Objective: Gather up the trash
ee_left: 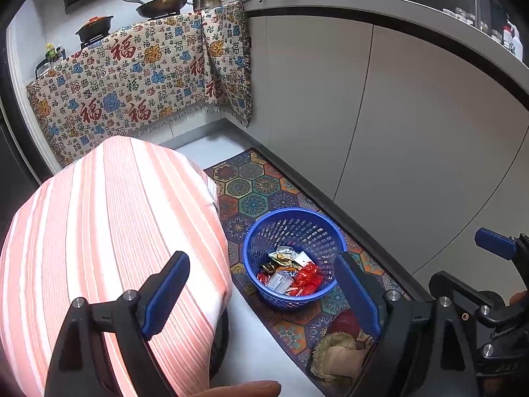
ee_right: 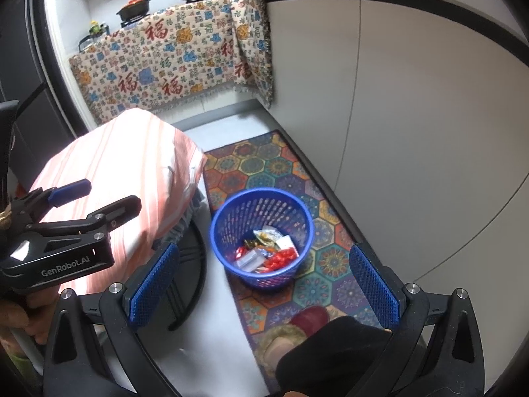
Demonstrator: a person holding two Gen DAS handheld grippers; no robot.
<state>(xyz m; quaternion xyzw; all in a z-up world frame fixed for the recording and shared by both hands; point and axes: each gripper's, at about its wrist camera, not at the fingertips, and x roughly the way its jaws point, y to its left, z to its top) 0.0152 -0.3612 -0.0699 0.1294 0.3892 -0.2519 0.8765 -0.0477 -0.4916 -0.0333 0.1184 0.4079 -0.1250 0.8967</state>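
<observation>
White cabinet fronts point(ee_left: 413, 125) are seen along the right of a narrow kitchen floor, with a patterned cloth point(ee_left: 132, 76) draped over the far counter front, presumably as a cover for what lies behind.

Pink-striped fabric point(ee_left: 109, 238) is stretched over a rounded table or stool at the left; its top is seen bare, with no litter on it, so clearing appears largely finished there.

Hexagon-patterned rug point(ee_right: 271, 165) is laid lengthways against the cabinet base. A slippered foot point(ee_right: 297, 334) is planted on its near end.

Blue plastic basket point(ee_right: 261, 235) is stood upright on the rug, nearer the rug's left edge and just beside the covered table's right edge — a sensible spot, since dropped items fall a short way.

Trash point(ee_right: 267, 251) is found at the basket's bottom: red wrappers, foil packets, a pale flat packet, all loosely heaped.

Left gripper point(ee_left: 261, 294) is held over the covered table's near edge, jaws spread wide, nothing between the pads. Right gripper point(ee_right: 264, 284) is held above the rug, aimed down at the basket, jaws likewise wide apart and empty. Both read as released, judged to be at or near the end of collecting.
</observation>
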